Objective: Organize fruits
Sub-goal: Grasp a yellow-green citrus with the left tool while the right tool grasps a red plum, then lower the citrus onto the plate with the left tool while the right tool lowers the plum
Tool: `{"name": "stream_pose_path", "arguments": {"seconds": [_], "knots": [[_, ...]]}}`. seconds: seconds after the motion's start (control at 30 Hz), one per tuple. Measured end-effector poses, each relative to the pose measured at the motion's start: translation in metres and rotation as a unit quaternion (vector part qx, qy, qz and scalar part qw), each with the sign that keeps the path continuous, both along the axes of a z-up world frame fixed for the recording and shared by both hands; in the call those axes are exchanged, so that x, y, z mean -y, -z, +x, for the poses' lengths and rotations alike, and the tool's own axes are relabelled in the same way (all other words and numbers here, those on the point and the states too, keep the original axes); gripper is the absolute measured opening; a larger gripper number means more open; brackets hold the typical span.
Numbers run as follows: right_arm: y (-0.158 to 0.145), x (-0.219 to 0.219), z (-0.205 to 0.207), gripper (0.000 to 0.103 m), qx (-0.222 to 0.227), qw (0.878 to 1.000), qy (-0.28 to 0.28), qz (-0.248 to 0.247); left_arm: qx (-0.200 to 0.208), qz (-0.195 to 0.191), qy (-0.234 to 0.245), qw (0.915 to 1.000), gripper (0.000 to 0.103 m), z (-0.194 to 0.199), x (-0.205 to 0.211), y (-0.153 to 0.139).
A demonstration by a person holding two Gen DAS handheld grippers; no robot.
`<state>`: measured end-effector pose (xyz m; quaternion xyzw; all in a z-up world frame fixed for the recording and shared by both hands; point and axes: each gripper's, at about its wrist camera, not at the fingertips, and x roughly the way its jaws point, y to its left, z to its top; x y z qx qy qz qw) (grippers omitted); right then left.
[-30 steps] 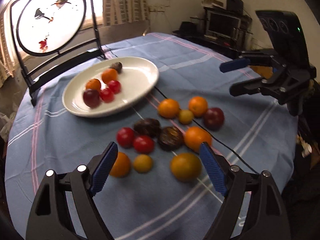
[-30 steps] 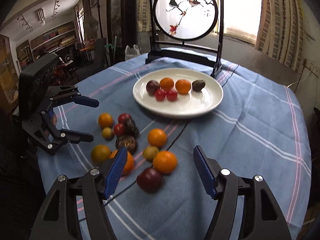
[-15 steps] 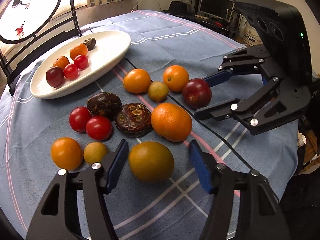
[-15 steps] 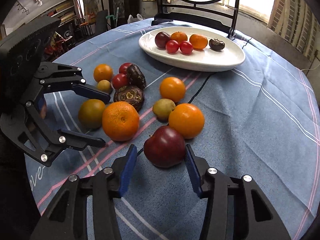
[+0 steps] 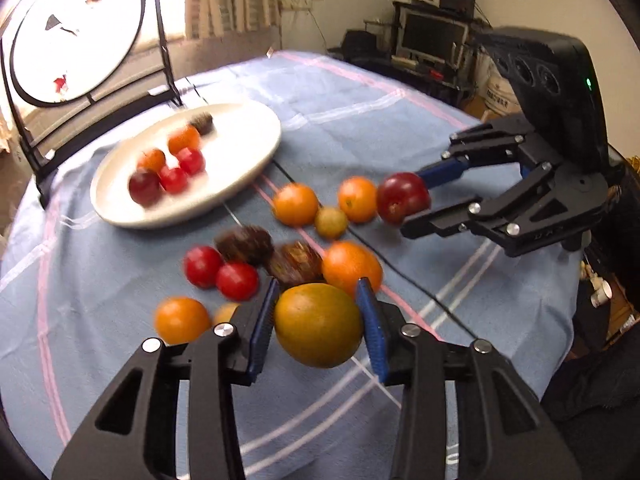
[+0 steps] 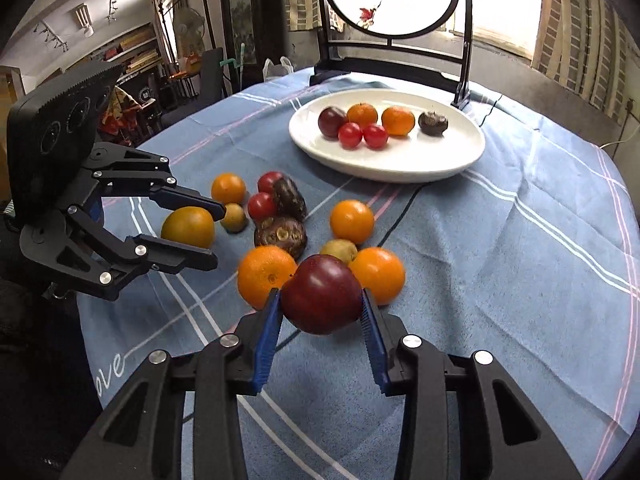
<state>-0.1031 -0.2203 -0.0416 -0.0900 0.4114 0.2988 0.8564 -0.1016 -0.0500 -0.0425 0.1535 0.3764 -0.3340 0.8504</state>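
Step in hand: pickup, both sides at once. Left tongs [image 5: 316,320] clamp greenish orange [image 5: 318,325]; right tongs [image 6: 320,312] clamp dark red plum [image 6: 321,294]. Both fruits near side of white plate [image 6: 400,164], among loose fruit pile on desk [image 6: 520,280]. Lift looks begun, not sure. Next move likely: carry over pile without knocking, lower onto bare plate part, release.

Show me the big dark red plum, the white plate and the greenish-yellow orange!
Big dark red round plum [image 6: 322,294], right wrist view: front skin.
White oval ceramic plate [image 6: 408,160], right wrist view: bare inside.
Greenish-yellow round orange [image 5: 318,326], left wrist view: middle.
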Motion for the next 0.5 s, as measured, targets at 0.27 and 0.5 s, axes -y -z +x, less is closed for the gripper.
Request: {"name": "stream_pose_path", "arguments": {"seconds": [0.27, 0.5], "knots": [[-0.055, -0.007, 0.045, 0.039, 0.081, 0.995, 0.041, 0.046, 0.086, 0.004, -0.16, 0.9834, 0.039, 0.071, -0.007, -0.051], [-0.076, -0.02, 0.088, 0.039, 0.107, 0.99, 0.046, 0.077, 0.087, -0.002, -0.241, 0.9666, 0.039, 0.134, -0.022, -0.058]]}}
